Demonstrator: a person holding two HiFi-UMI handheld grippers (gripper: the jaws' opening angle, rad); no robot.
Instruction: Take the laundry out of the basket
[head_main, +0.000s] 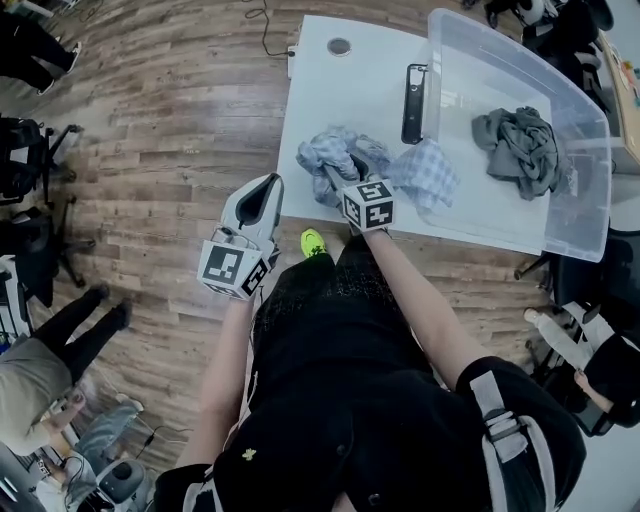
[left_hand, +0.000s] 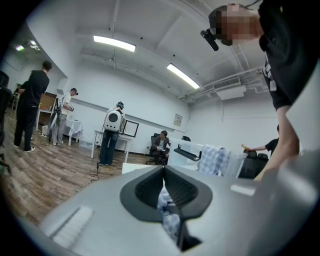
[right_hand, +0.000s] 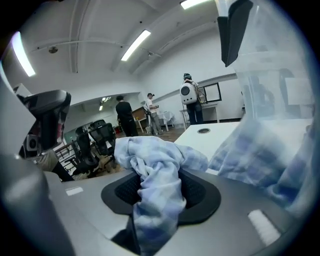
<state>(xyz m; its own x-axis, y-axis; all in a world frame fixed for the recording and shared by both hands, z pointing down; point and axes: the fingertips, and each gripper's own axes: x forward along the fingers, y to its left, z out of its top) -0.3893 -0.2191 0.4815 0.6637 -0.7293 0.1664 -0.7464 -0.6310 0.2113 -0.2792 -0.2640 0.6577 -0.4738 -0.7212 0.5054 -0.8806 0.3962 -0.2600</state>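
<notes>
Over the table (head_main: 320, 80), right gripper (head_main: 338, 183) jaws pinch plaid cloth (right_hand: 159, 162); left gripper (head_main: 266, 192) jaws closed.

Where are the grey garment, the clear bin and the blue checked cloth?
grey garment (head_main: 518, 148), head view, middle of the heap.
clear bin (head_main: 480, 80), head view, bare floor.
blue checked cloth (head_main: 332, 155), head view, bunched left part.

White table (head_main: 318, 85); clear basket (head_main: 482, 48), checked cloth (head_main: 335, 152)

Open office-like lab: wood-plank floor (head_main: 150, 130), white table (head_main: 335, 95), office chairs (head_main: 28, 150), ceiling strip lights (left_hand: 114, 43), people standing about (left_hand: 31, 102).
</notes>
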